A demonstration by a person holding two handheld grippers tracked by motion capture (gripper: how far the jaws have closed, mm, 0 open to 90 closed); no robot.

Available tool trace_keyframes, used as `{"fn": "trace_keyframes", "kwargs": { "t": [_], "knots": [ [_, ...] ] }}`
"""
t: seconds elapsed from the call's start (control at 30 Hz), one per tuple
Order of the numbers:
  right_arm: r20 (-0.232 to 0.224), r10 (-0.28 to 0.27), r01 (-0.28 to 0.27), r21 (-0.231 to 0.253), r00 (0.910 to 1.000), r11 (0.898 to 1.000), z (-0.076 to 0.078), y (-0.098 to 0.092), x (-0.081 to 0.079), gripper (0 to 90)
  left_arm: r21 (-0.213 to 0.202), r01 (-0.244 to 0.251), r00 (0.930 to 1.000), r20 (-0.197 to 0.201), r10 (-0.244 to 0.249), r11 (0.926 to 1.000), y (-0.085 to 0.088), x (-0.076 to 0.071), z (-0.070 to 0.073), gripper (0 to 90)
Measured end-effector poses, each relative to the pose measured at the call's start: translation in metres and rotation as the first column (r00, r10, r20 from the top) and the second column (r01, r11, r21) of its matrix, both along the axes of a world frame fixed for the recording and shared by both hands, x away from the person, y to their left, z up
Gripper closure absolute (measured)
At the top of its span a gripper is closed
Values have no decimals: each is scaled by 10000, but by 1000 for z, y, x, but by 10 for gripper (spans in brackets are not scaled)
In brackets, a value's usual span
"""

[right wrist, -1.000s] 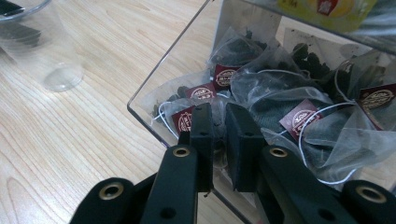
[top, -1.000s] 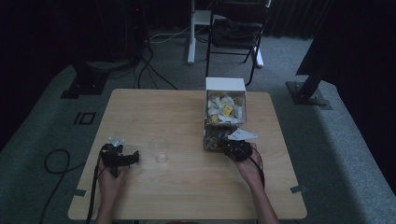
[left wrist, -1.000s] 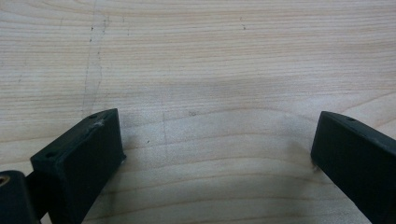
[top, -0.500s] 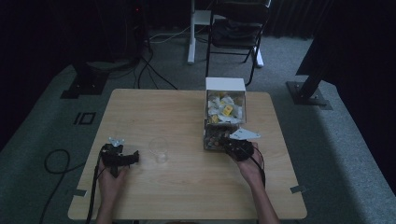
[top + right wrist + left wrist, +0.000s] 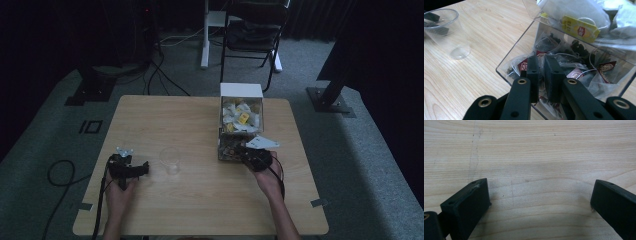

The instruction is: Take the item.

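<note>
A clear plastic box (image 5: 220,131) of tea bags stands at the table's right. Its far compartment holds pale bags with yellow tags (image 5: 580,27). The near one holds dark bags with maroon tags (image 5: 604,68). My right gripper (image 5: 238,152) reaches into the near compartment. In the right gripper view its jaws (image 5: 541,72) stand almost together, shut on the mesh of a dark tea bag (image 5: 546,43). My left gripper (image 5: 146,168) lies on the bare wood at the left, and its fingers (image 5: 471,202) are wide apart with nothing between them. A clear empty cup (image 5: 170,160) stands between the two hands.
The wooden table (image 5: 165,120) has bare room at its back left and along its front. A white lid or wall (image 5: 241,90) rises at the box's far end. A chair (image 5: 252,30) and cables lie on the floor beyond the table.
</note>
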State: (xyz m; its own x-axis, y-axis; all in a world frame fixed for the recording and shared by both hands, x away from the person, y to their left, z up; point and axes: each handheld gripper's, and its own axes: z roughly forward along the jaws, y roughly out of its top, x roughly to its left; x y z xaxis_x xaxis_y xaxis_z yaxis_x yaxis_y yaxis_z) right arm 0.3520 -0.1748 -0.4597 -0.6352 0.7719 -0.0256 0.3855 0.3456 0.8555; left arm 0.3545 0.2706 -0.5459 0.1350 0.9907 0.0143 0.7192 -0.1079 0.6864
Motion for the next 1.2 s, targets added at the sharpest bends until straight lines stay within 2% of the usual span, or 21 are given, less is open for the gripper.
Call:
{"fn": "trace_keyframes", "kwargs": {
  "t": [1.2],
  "knots": [
    [410,191,-192,14,9990,9998,20,9,-3,834,4,0,10000,-5,0,10000,0,0,0,28]
  ]
}}
